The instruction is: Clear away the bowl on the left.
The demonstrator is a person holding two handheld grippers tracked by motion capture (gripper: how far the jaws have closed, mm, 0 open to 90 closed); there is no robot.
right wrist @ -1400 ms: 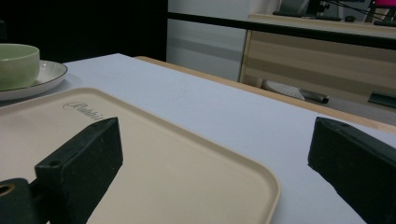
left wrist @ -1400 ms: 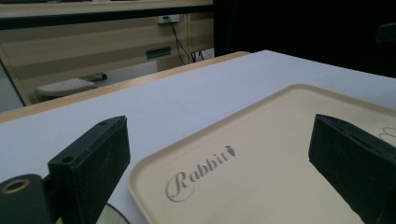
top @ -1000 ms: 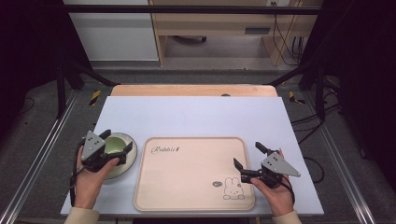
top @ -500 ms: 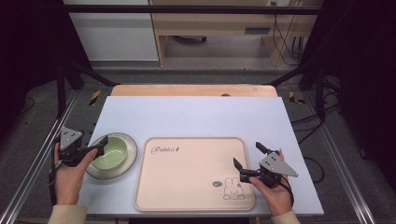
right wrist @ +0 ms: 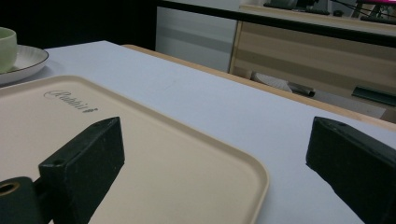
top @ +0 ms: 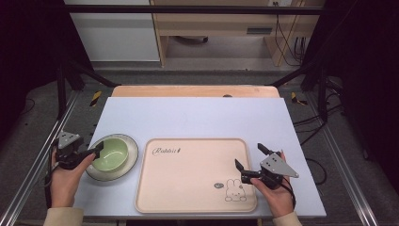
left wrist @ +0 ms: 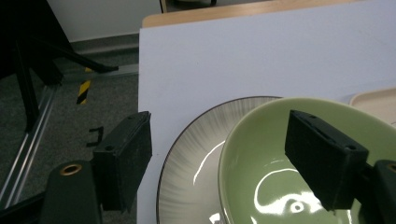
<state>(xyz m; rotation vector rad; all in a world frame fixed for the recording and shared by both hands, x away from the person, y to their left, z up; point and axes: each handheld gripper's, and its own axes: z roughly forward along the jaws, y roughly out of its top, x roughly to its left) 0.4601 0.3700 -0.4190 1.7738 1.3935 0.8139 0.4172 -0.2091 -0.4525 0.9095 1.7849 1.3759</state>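
Note:
A pale green bowl [top: 111, 153] sits on a grey-white plate [top: 104, 176] with a dark rim at the table's left. My left gripper [top: 94, 151] reaches in from the plate's left side. In the left gripper view its jaws [left wrist: 219, 128] straddle the bowl [left wrist: 280, 186] wall and the plate [left wrist: 187, 177] rim, one jaw over the bowl's hollow and the other off the plate's edge. The jaws have just been closing, but the pads touch nothing. My right gripper [top: 249, 156] stands open over the right edge of the beige rabbit tray [top: 195, 174].
The tray [right wrist: 140, 140] lies in the middle of the white tabletop [top: 197, 117], close to the plate's right. The table's left edge [left wrist: 140, 93] runs just beside the plate, with floor and a metal rail below. A wooden strip [top: 188, 91] borders the far side.
My left hand has drawn back to the left, from over the bowl to the plate's left side, and its jaws stand narrower. The right hand has kept still.

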